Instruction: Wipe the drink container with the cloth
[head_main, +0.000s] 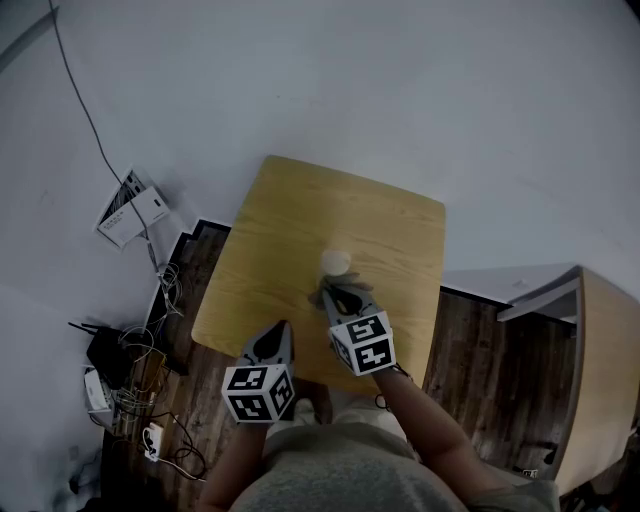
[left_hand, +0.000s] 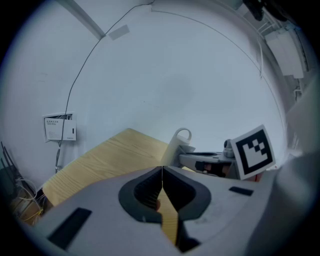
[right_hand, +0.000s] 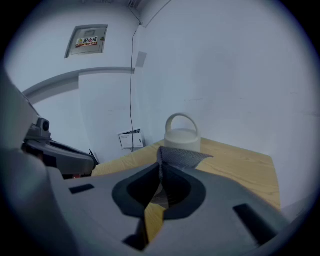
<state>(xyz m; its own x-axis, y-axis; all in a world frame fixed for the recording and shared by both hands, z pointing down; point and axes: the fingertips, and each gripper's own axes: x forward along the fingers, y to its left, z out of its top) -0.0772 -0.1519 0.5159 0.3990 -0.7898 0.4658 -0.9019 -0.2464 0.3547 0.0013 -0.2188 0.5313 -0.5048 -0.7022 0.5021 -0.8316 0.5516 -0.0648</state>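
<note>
A white drink container (head_main: 336, 263) with a loop handle stands on the small wooden table (head_main: 290, 225); it also shows in the right gripper view (right_hand: 182, 136) and the left gripper view (left_hand: 178, 146). My right gripper (head_main: 343, 298) is shut on a grey cloth (right_hand: 181, 158), which hangs just in front of the container. The cloth (head_main: 334, 297) lies between gripper and container in the head view. My left gripper (head_main: 273, 335) is shut with nothing in it, near the table's front edge, left of the right gripper (left_hand: 220, 162).
A white wall is behind the table. Cables and boxes (head_main: 125, 385) clutter the floor at left, with a white device (head_main: 130, 210) against the wall. A wooden cabinet (head_main: 600, 370) stands at right. The floor (head_main: 490, 350) is dark wood.
</note>
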